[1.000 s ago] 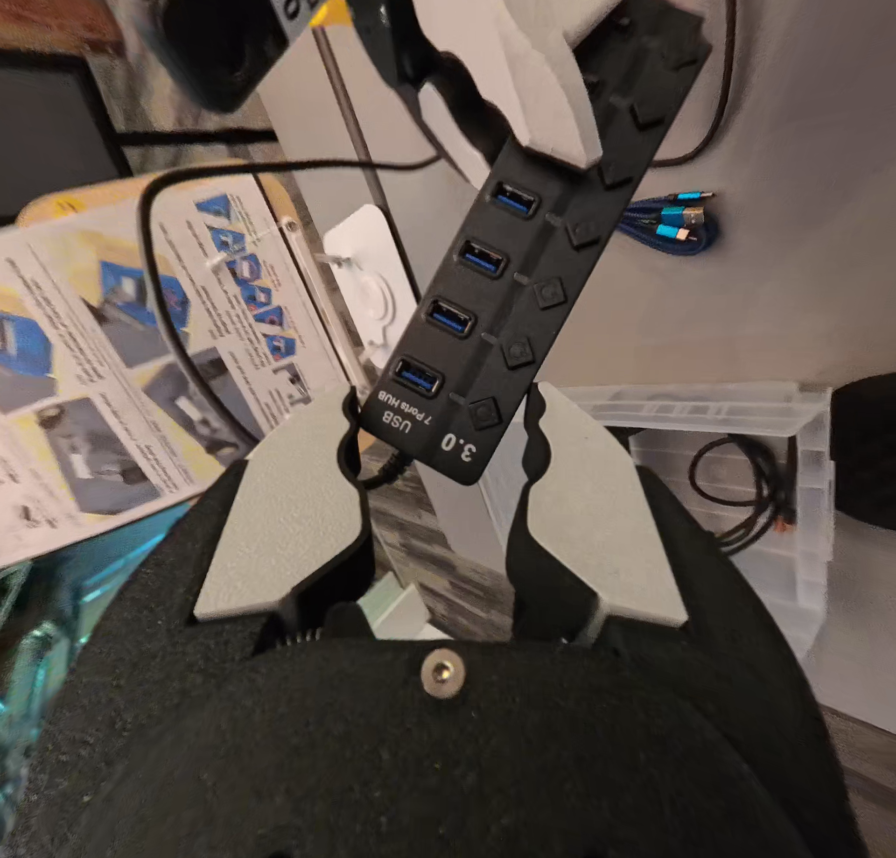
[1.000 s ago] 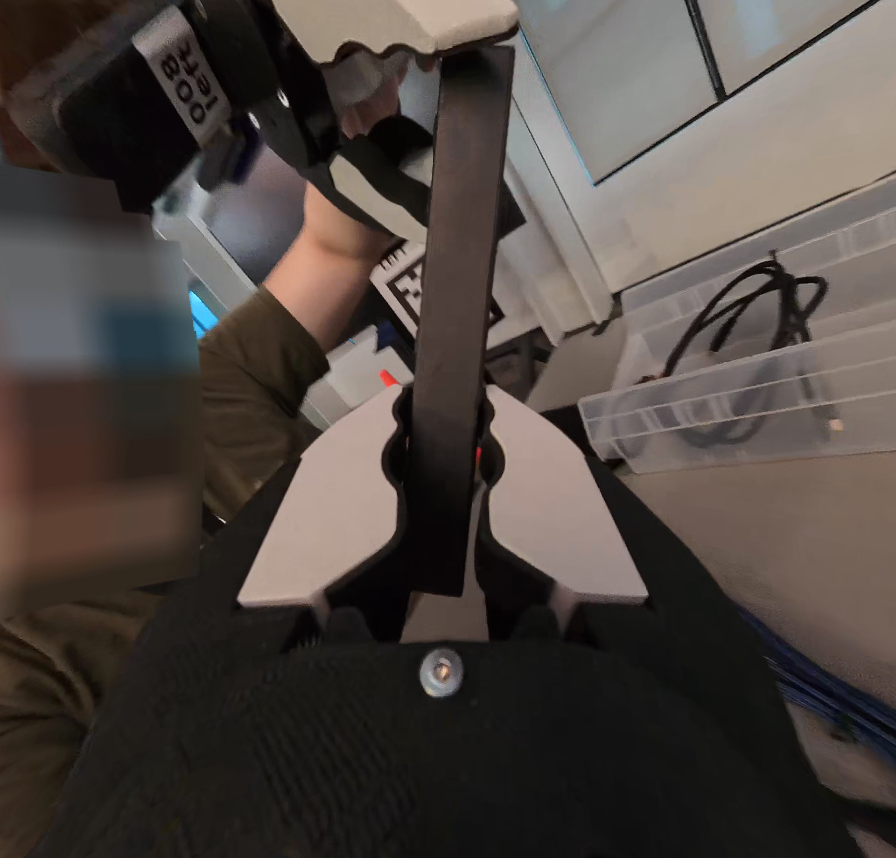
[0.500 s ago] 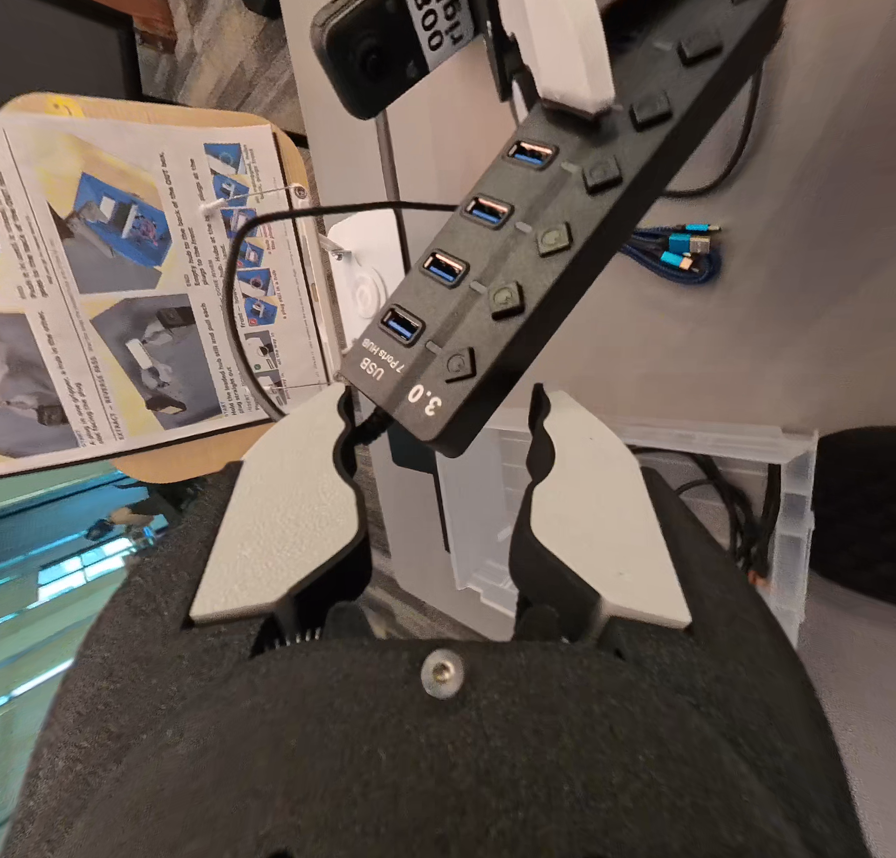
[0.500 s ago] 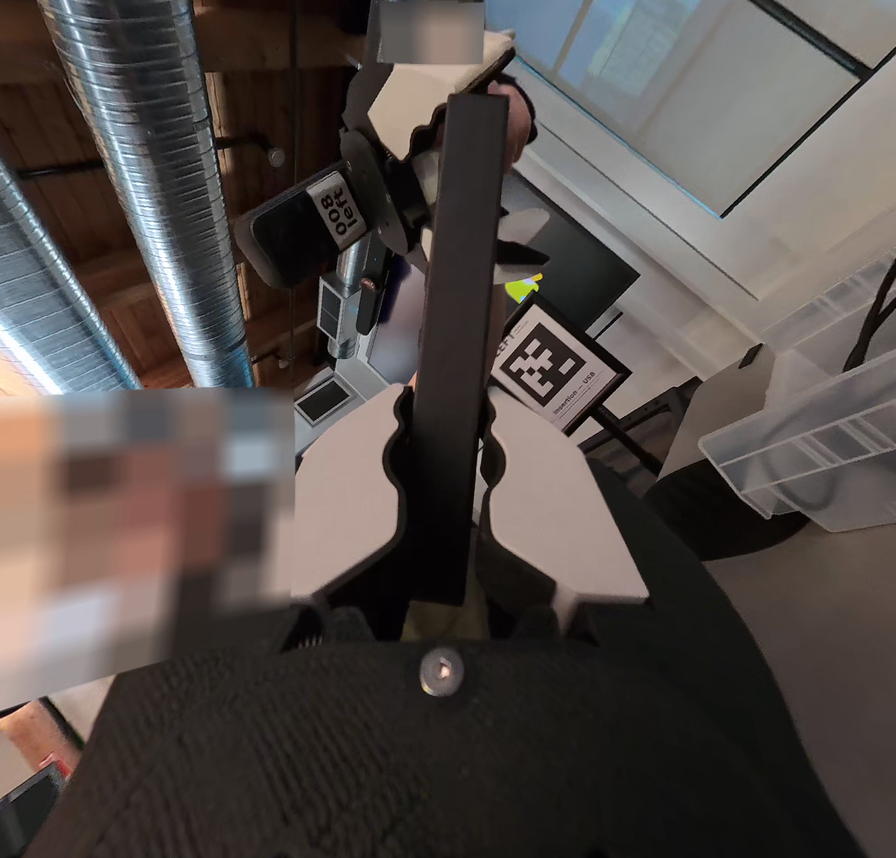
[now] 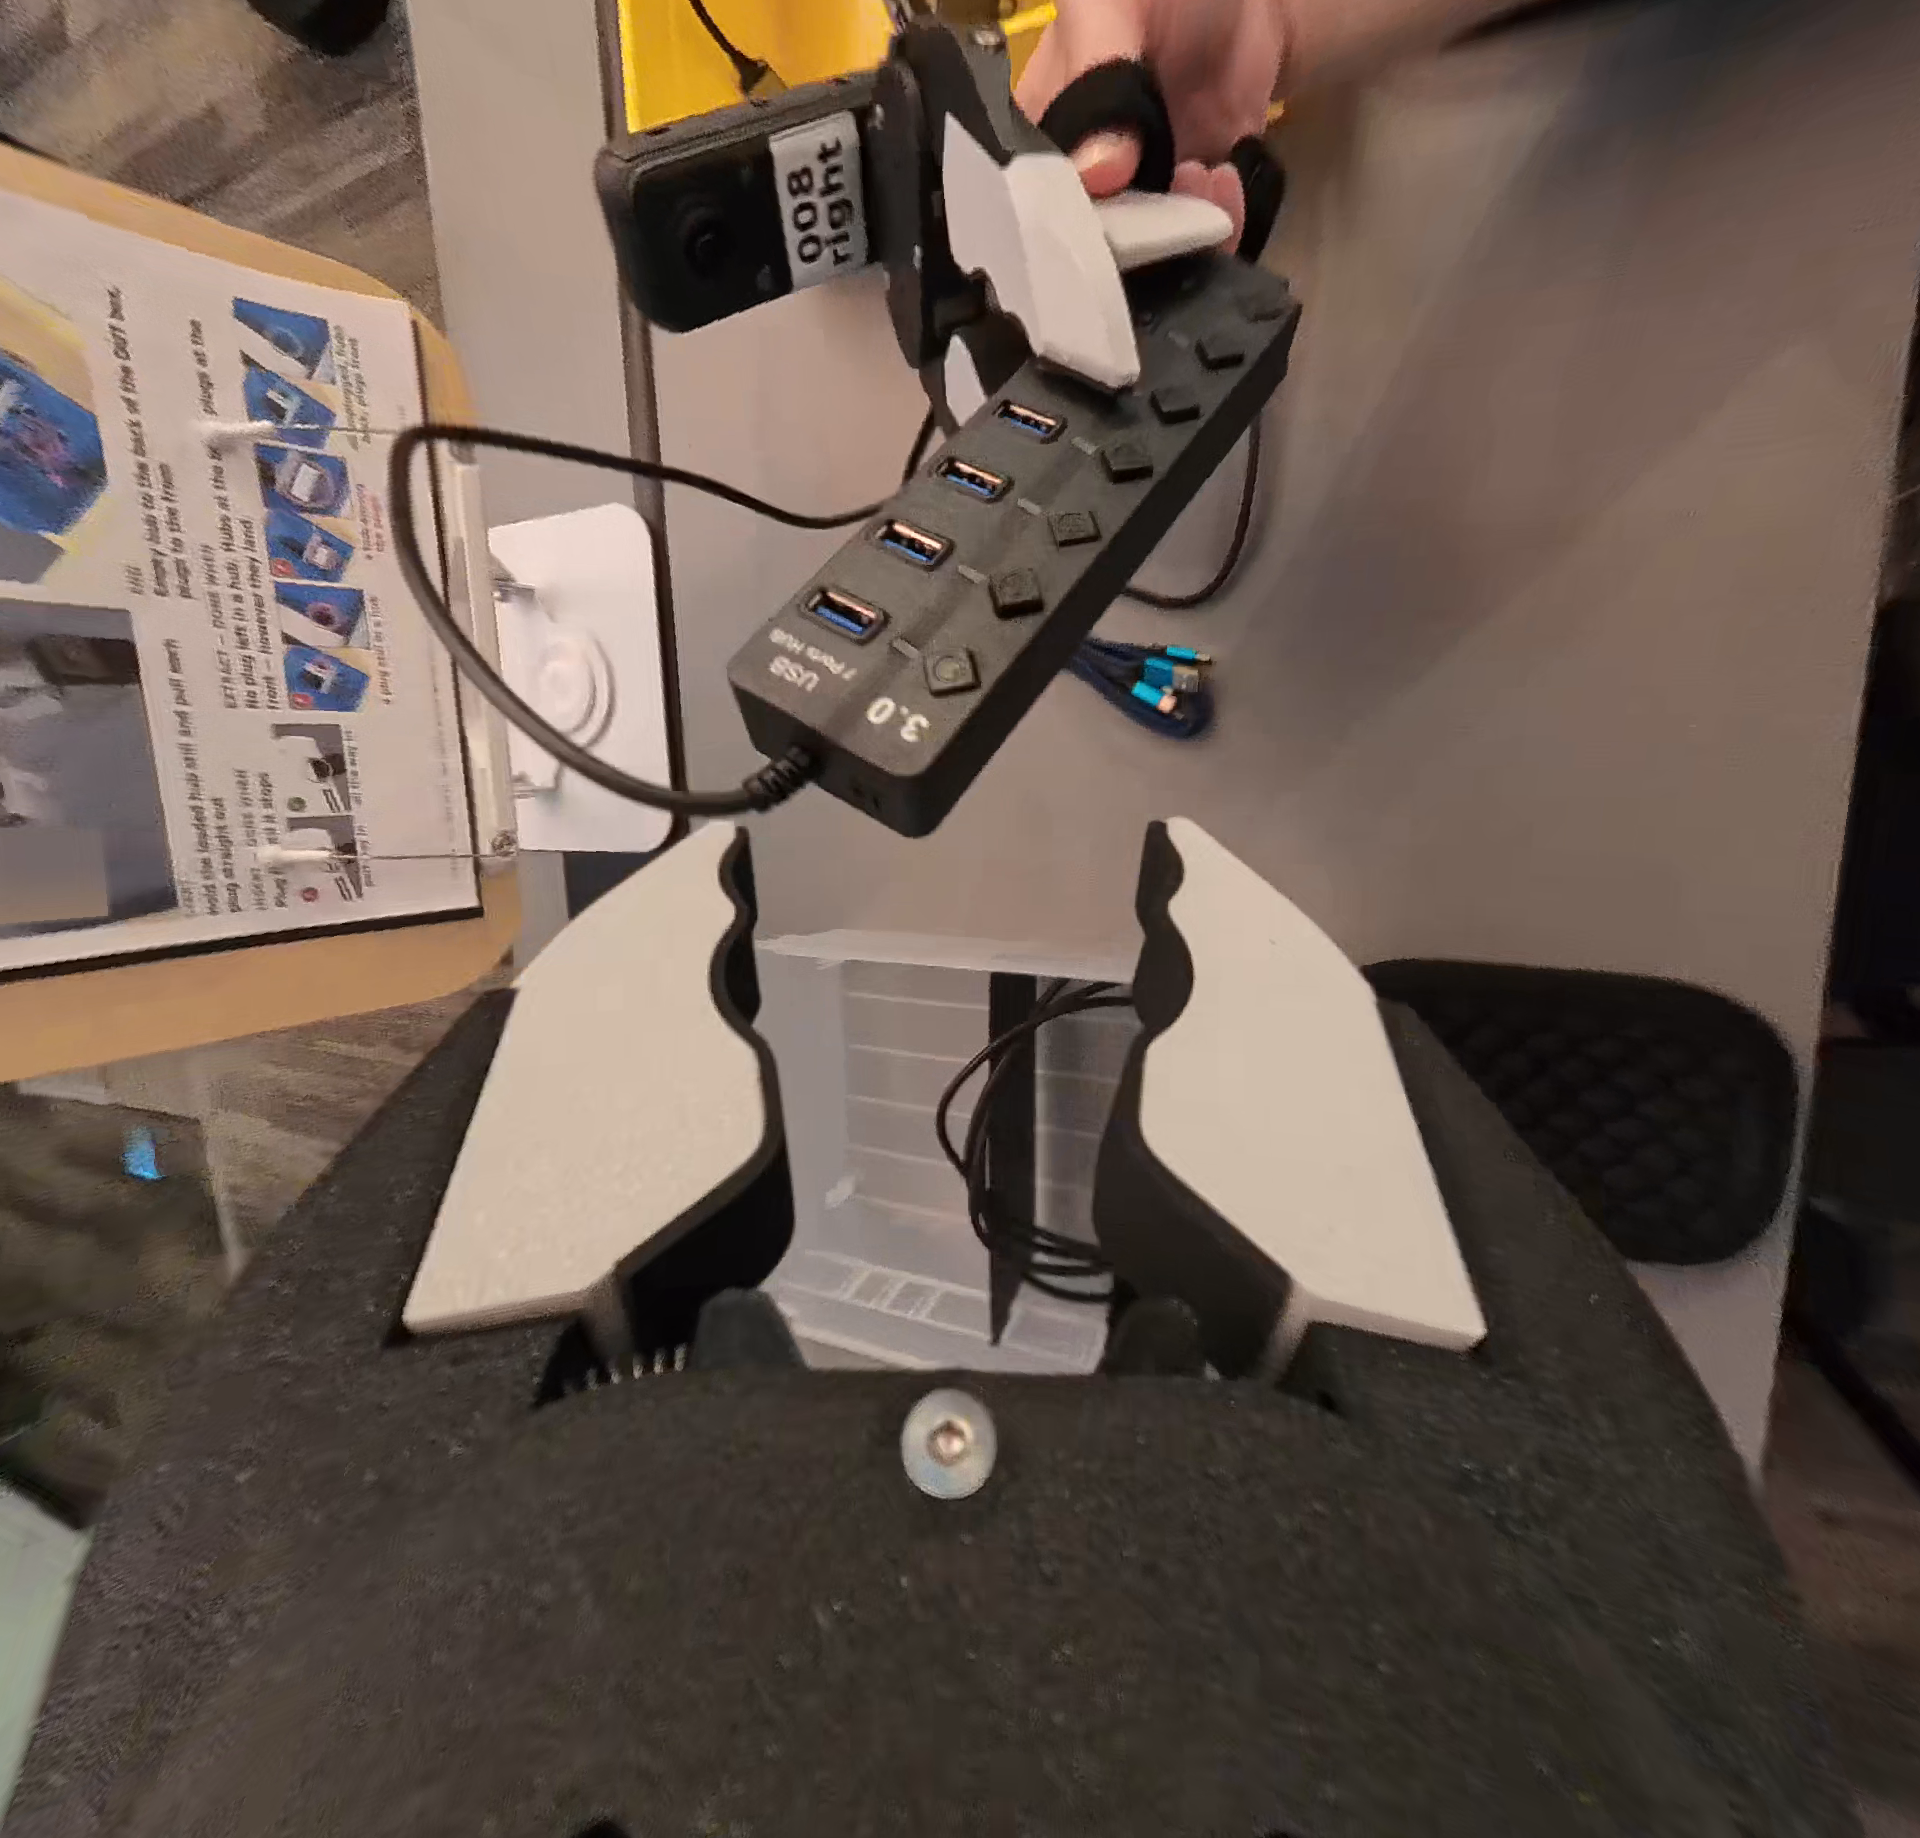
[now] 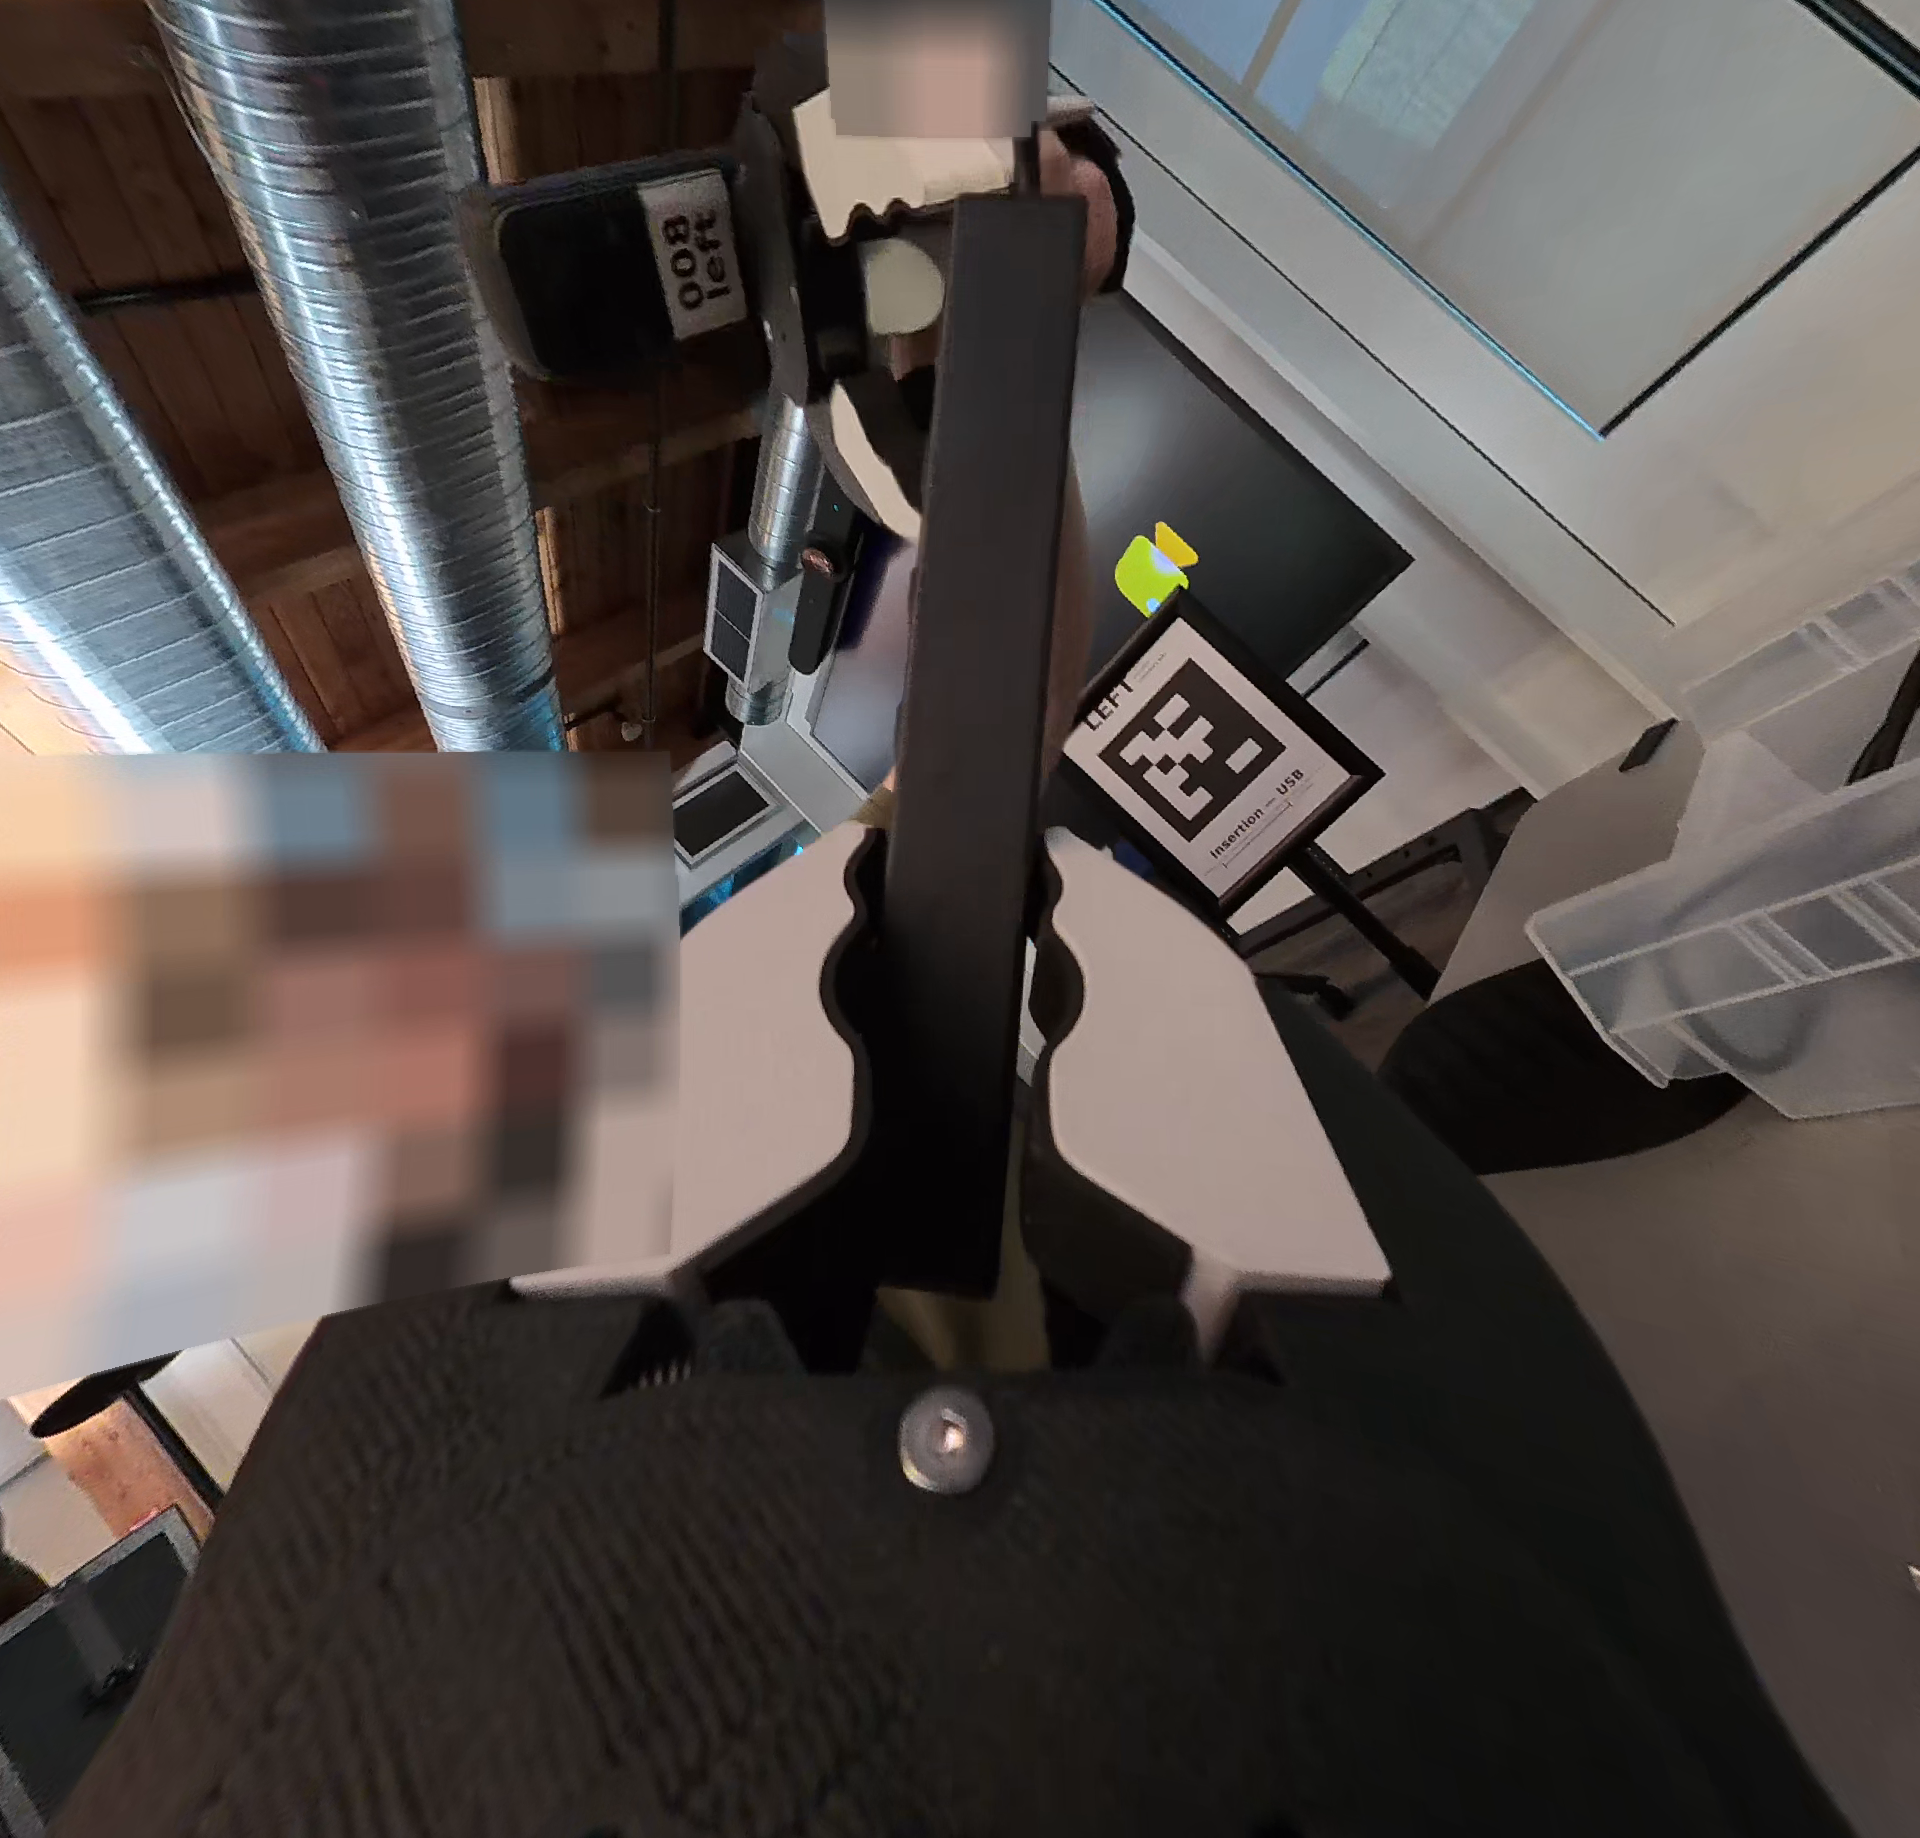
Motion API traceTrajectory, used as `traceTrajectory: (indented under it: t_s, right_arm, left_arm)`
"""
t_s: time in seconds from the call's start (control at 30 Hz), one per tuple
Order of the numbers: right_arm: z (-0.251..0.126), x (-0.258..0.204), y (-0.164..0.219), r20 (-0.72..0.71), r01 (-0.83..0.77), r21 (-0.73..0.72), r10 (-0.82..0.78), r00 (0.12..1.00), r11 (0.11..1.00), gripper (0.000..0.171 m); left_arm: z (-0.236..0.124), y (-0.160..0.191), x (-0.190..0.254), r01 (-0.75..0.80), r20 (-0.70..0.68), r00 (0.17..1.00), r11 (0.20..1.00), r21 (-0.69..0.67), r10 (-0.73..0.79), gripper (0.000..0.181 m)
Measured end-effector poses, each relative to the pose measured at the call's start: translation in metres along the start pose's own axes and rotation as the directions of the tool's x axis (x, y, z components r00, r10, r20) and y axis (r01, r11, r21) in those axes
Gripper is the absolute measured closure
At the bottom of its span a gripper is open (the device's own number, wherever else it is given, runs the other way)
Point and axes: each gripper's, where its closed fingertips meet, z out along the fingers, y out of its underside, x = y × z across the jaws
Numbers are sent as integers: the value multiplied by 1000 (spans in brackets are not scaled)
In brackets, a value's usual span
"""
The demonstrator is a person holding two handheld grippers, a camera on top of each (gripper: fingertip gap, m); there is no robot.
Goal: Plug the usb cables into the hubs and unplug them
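Right gripper (image 6: 951, 957) is clamped on the far end of the black USB hub (image 5: 1023, 552), holding it in the air above the grey table (image 5: 1558, 645) with its row of blue ports facing up; the hub's own black cord (image 5: 499, 645) loops off to one side. Left gripper (image 5: 945, 915) hangs just short of the hub's near end, jaws spread and empty, touching nothing.

No plug is in any port, so the step in hand looks like readying the hub for a cable; to do it well, the right grip should stay firm and level so the hub cannot swing, and the left should fetch a plug by its shell, square to a port, before pushing straight in; the trailing cord could snag if dragged.

Clear plastic bin (image 5: 935, 1113) sits beneath the left fingers and holds a coil of thin black cable (image 5: 997, 1165); a blue braided cable bundle (image 5: 1143, 687) lies loose on the table beyond, outside any container.
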Motion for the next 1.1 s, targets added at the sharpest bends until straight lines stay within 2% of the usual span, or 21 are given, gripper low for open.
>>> traceTrajectory:
  t_s: [0.07,0.17,0.27,0.33,0.43,0.53,0.63,0.7,0.83,1.0,1.07,1.1]
  right_arm:
    - [-1,1,-2,-17,20,3,-20,1000,1000,145]
    - [-4,6,-3,-76,82,-6,-82,994,997,145]
    - [-9,3,-13,-106,162,31,-158,982,986,145]
    - [-13,2,-20,-142,230,46,-222,965,972,145]
    - [-15,-4,-29,-171,340,73,-324,931,938,145]
    - [-14,-12,-34,-190,435,107,-411,892,894,145]
    - [-12,-19,-35,-220,533,120,-501,837,837,145]
    - [-11,-23,-34,-230,575,120,-541,809,810,145]
    - [-14,-16,-34,-268,593,88,-554,788,800,145]
    - [-19,-22,-43,-275,633,159,-582,765,757,145]
    - [-23,-21,-47,-316,665,148,-602,733,732,145]
    - [-24,-19,-47,-332,685,121,-621,710,719,145]
  left_arm:
    - [-4,-3,-5,69,7,998,996,50,-70,107]
    - [-12,-18,-6,235,-47,972,944,230,-230,109]
    - [-15,-30,-1,452,-170,890,774,443,-422,107]
    - [-8,-28,-3,528,-172,832,658,538,-527,109]
    - [5,-20,-11,533,-125,768,518,668,-629,116]
    - [21,-23,-18,506,-103,734,440,742,-671,113]
    - [27,-42,-27,542,-215,687,293,788,-694,102]
    - [27,-56,-34,557,-295,682,214,802,-669,102]
    - [41,-73,-43,568,-352,700,186,801,-621,106]
    - [63,-86,-45,590,-420,722,174,788,-549,117]
    - [74,-88,-40,591,-423,738,202,781,-526,119]
    - [79,-89,-37,576,-409,758,226,786,-509,128]
